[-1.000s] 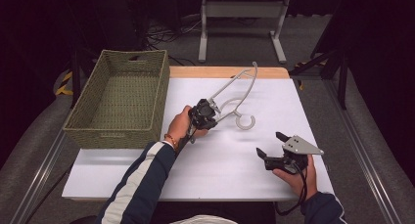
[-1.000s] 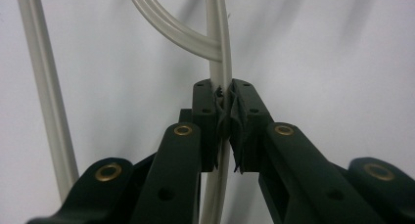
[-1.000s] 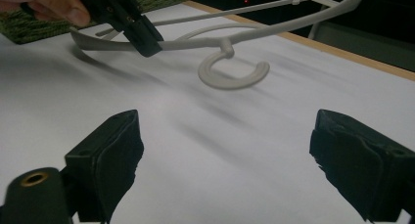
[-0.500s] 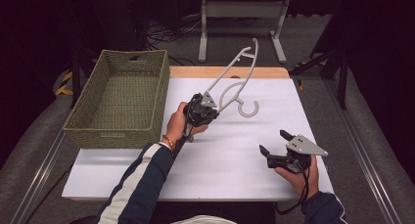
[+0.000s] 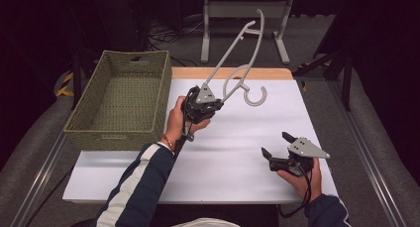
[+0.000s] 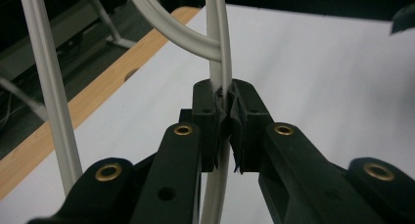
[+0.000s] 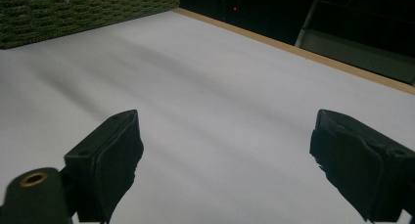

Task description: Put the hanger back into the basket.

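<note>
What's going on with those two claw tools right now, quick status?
Left gripper shut on pale grey plastic hanger, lifted off the white table. Right gripper open, holding nothing, low over table. Green woven basket empty; nothing in the way.

Evenly lit from above on the white table [image 5: 233, 152]; black and dim all round it. Soft, faint shadows under hands. No glare. Slightly soft and grainy in the high view. In the left gripper view, jaws sharp, far table edge blurred. In the right gripper view, near jaws blurred, basket [image 7: 73, 11] grainy.
</note>
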